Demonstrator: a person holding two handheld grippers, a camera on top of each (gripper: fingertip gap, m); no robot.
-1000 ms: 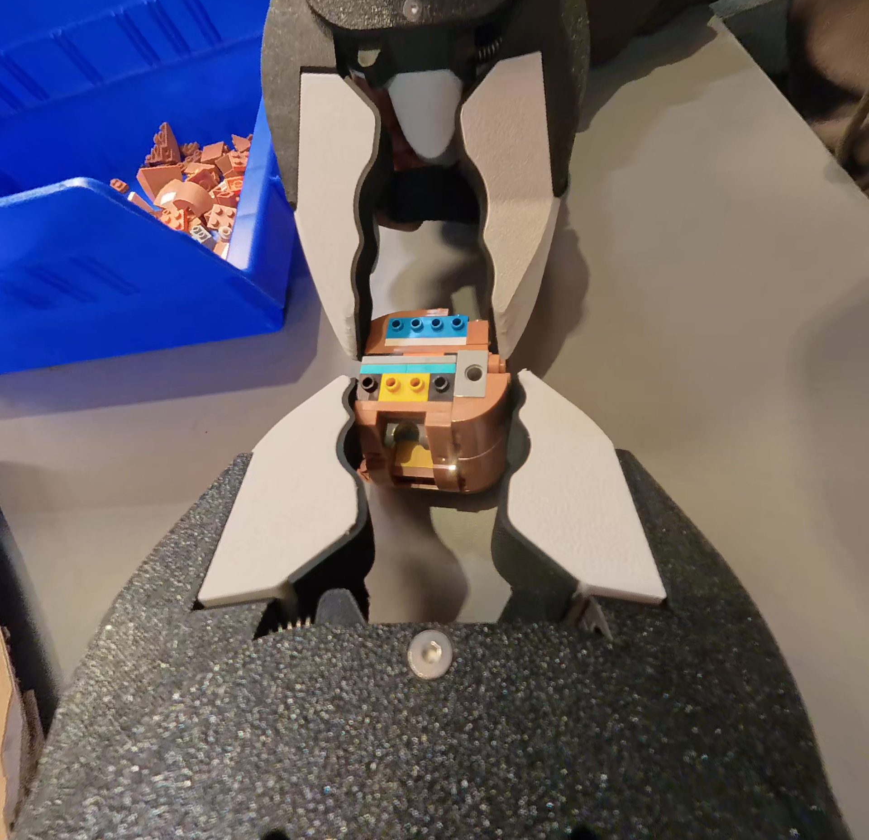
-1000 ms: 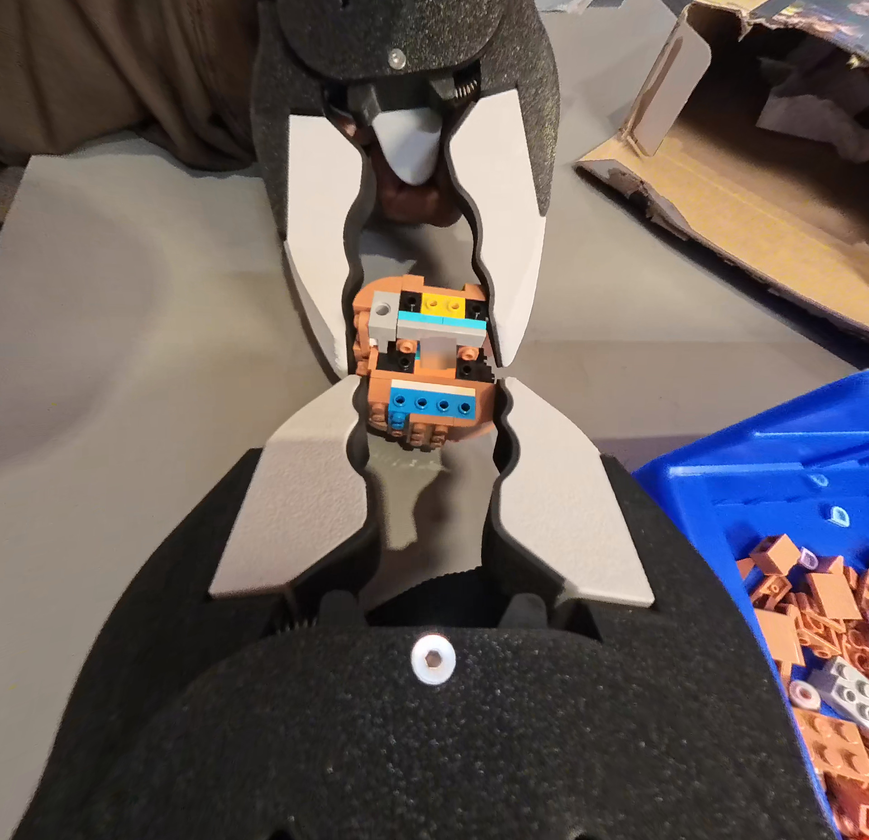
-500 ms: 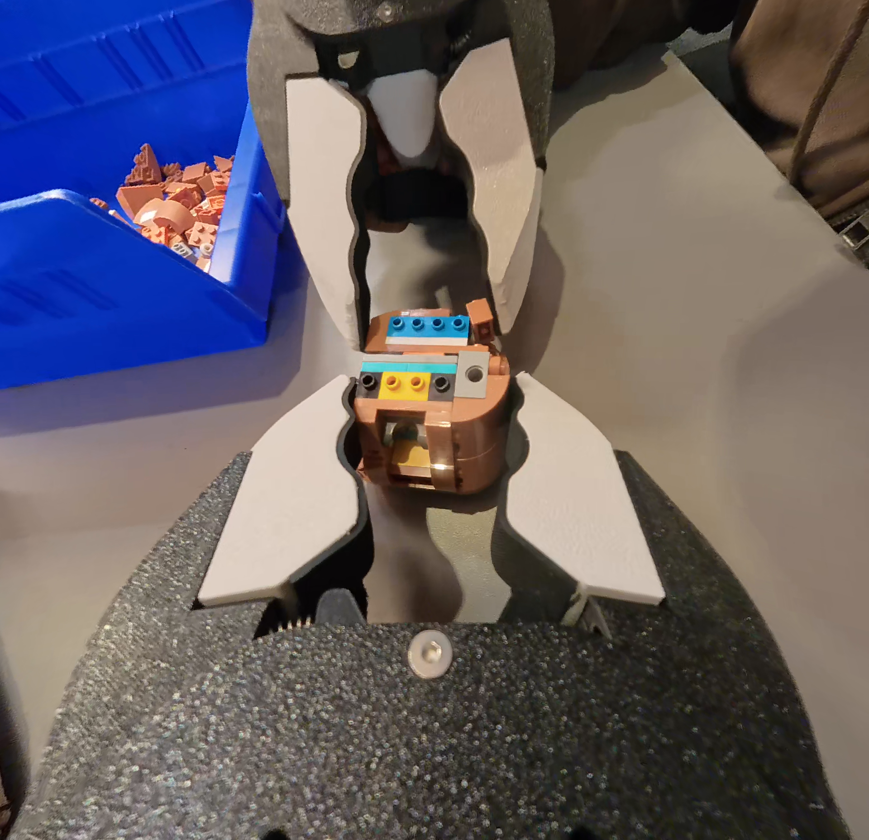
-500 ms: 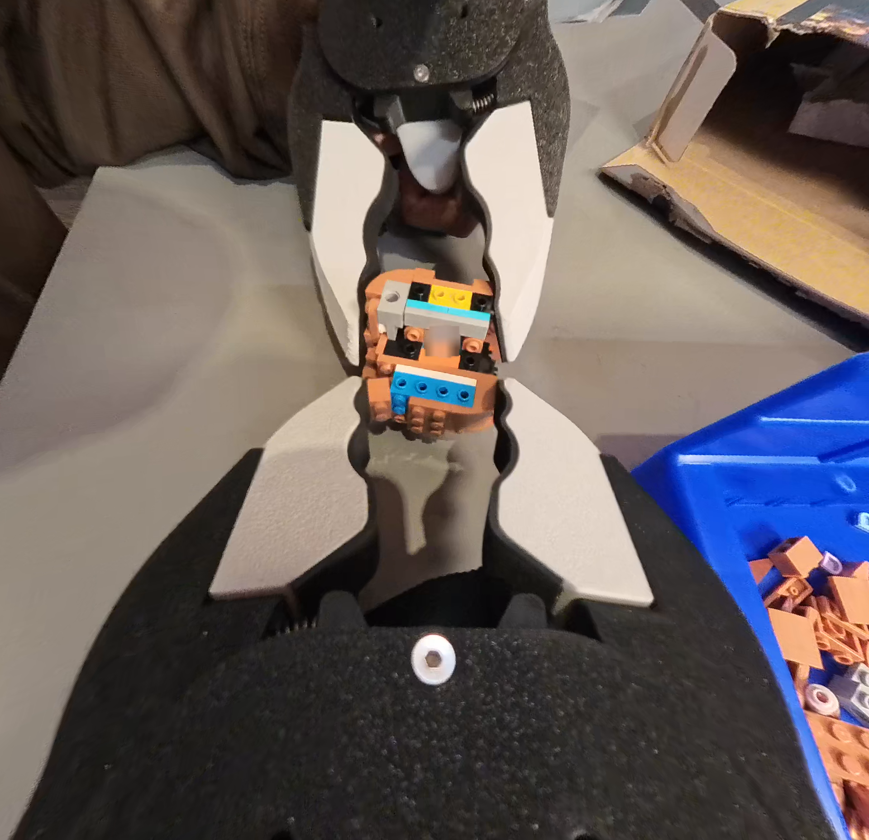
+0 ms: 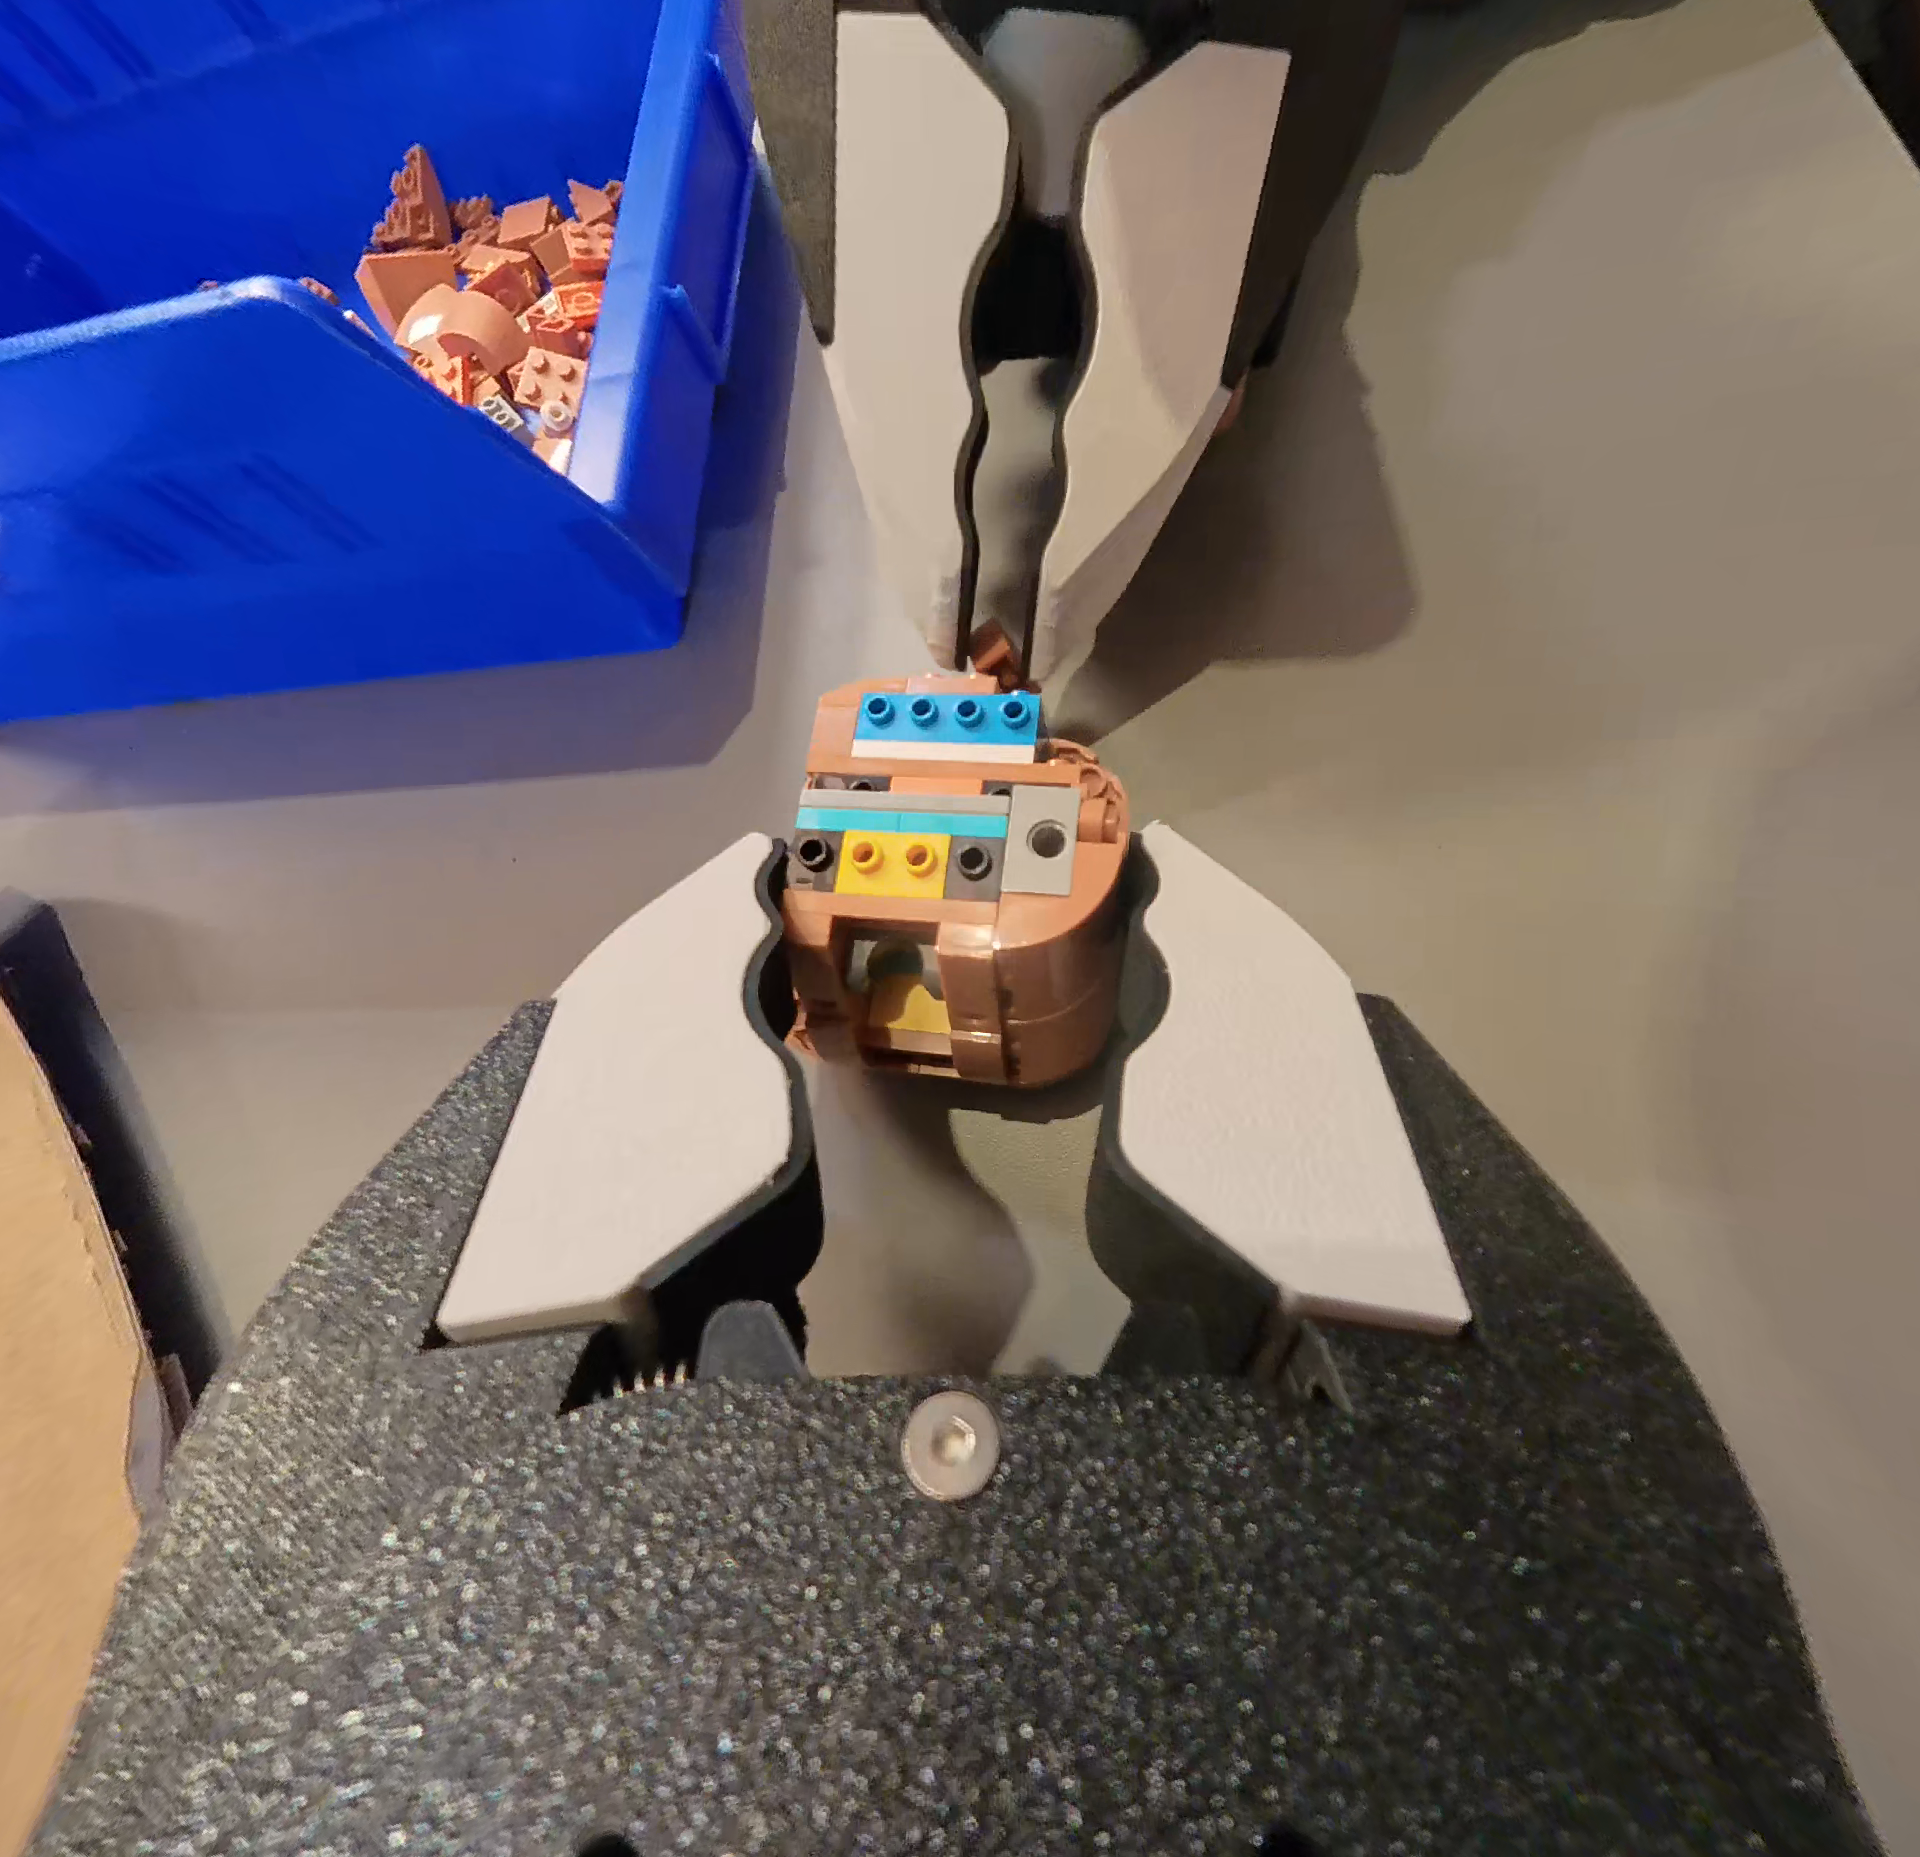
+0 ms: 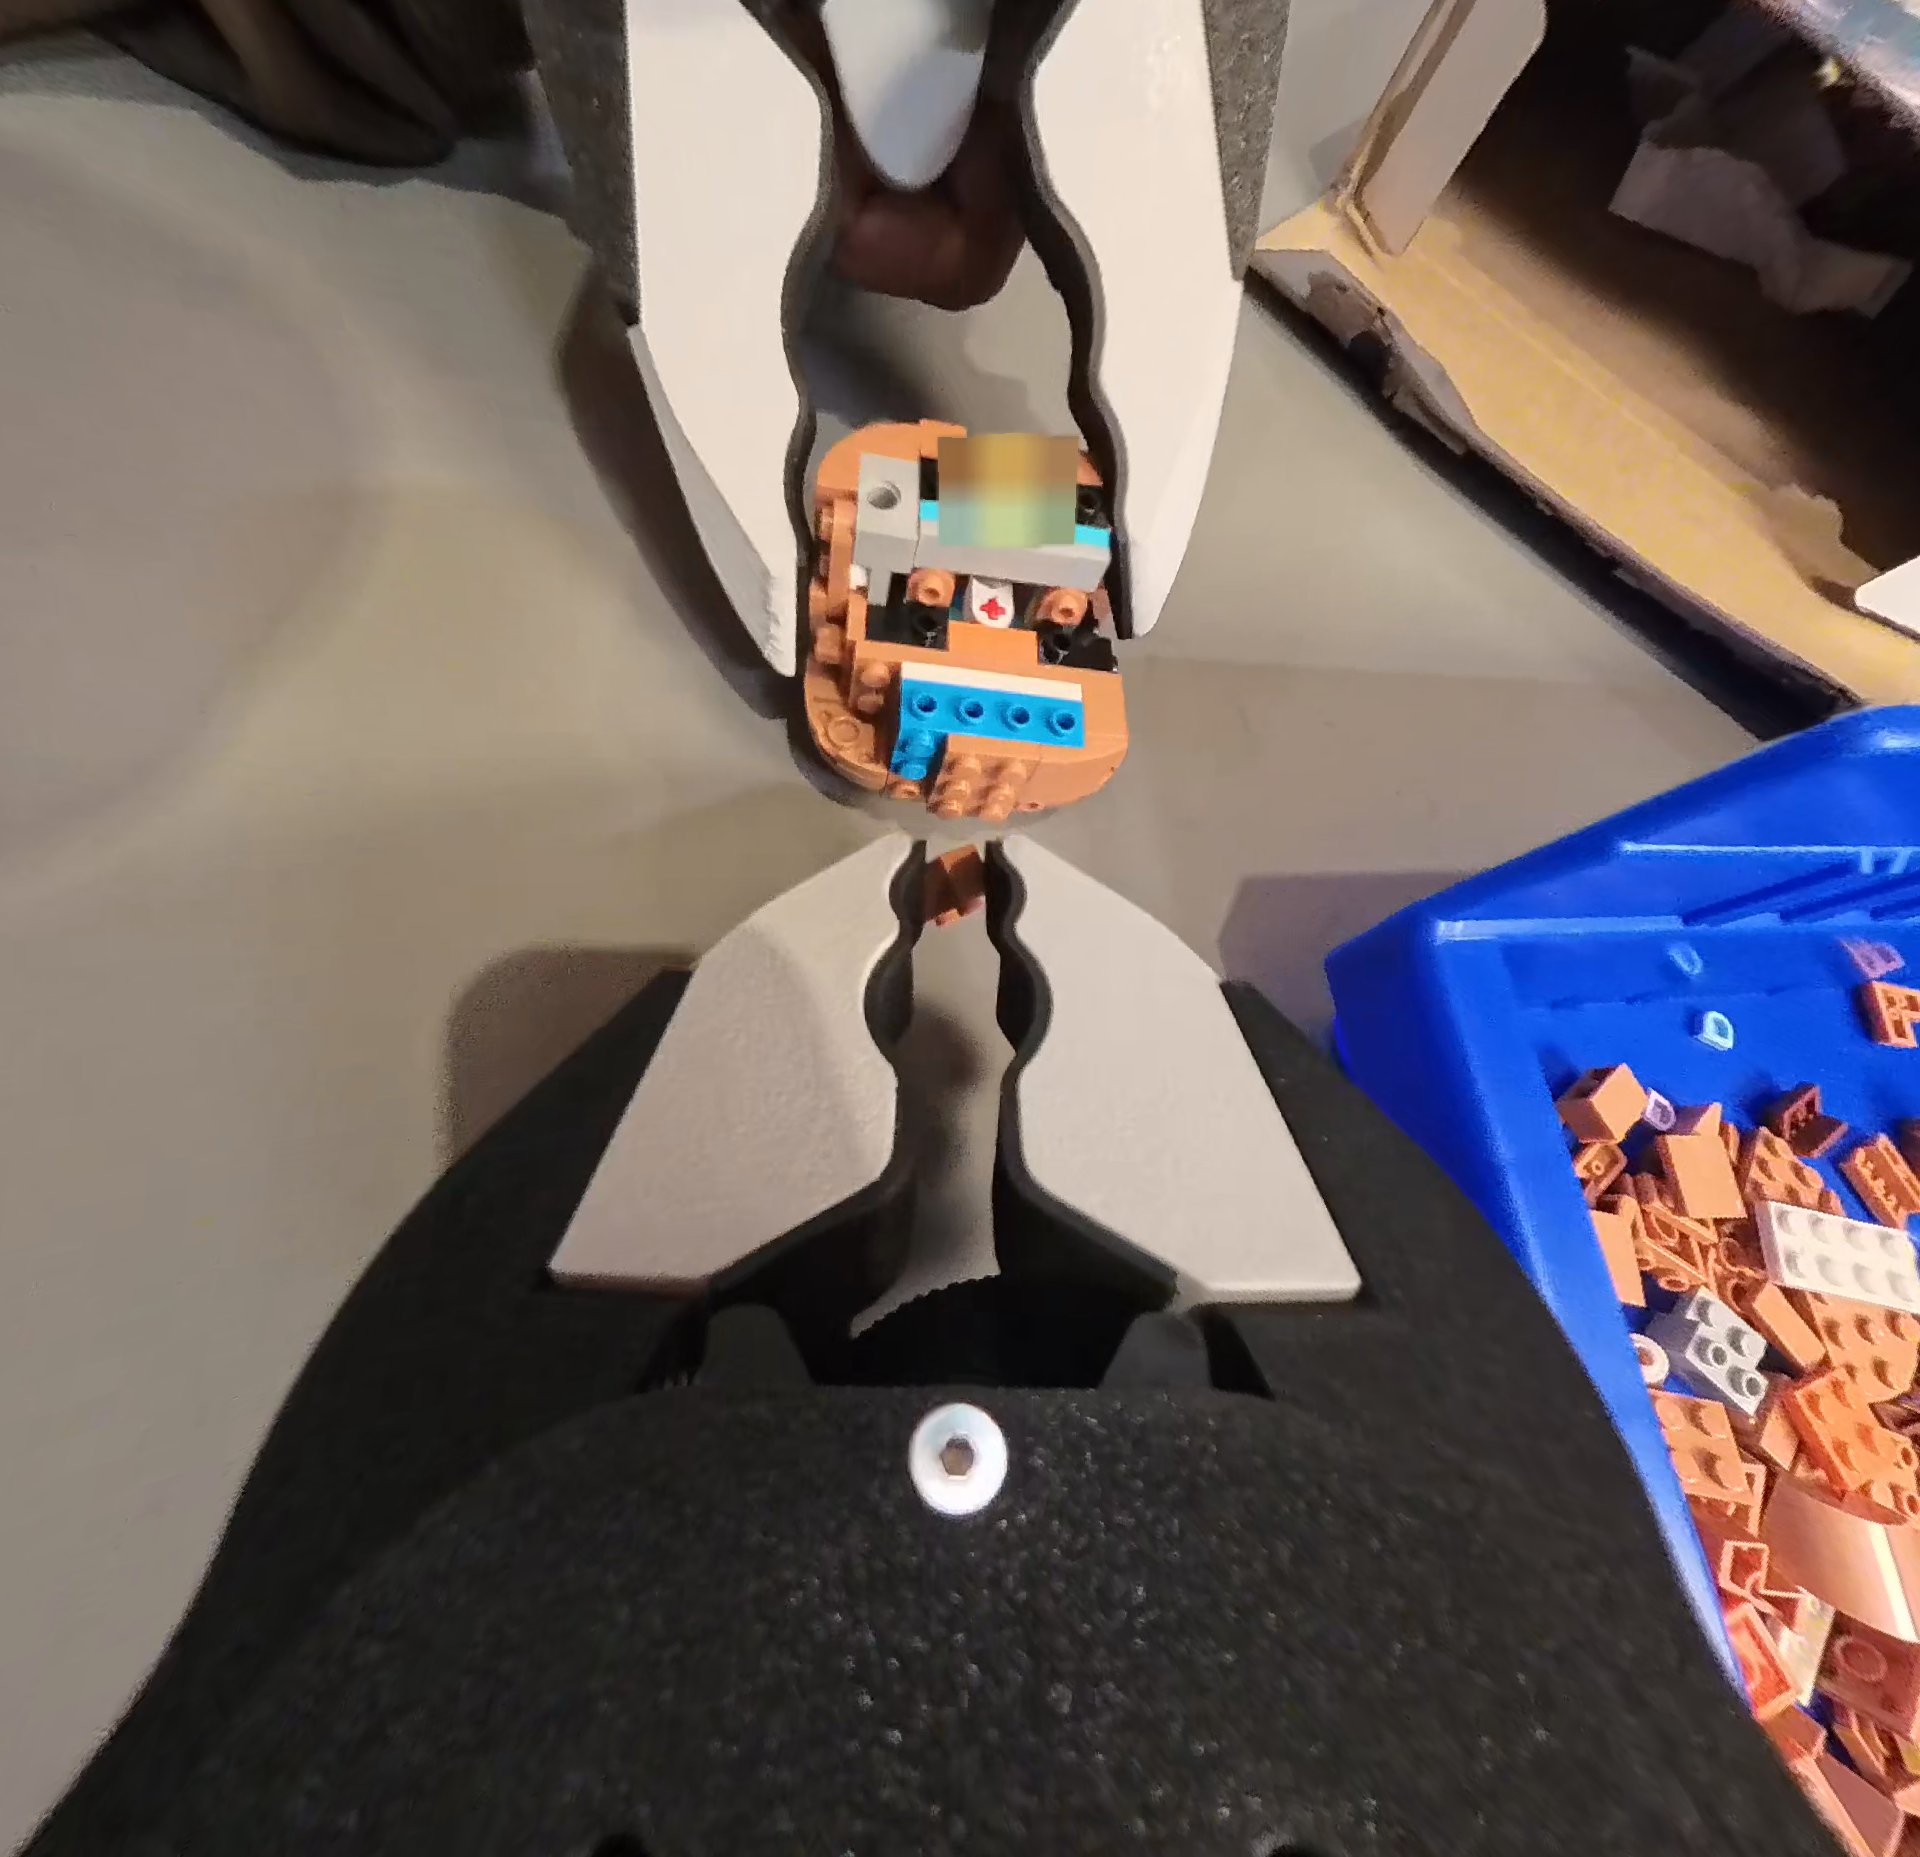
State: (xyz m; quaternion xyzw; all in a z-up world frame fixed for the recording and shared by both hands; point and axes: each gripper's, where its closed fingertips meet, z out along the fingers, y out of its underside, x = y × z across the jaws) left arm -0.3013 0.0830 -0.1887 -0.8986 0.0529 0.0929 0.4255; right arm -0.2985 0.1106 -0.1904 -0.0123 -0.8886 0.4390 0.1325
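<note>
1. The left gripper (image 5: 951,934) pinches the brown brick model (image 5: 951,903) by its two flanks, holding it above the grey table (image 5: 1558,664).
2. The right gripper (image 6: 951,872), jaws pressed nearly together, nips a small brown brick (image 6: 954,880) just off the model's far end, apart from it (in the left wrist view they look almost touching).
3. A blue bin (image 5: 312,519) of loose bricks (image 5: 488,290) sits near one table edge; a cardboard box (image 6: 1558,353) lies beyond.
</note>
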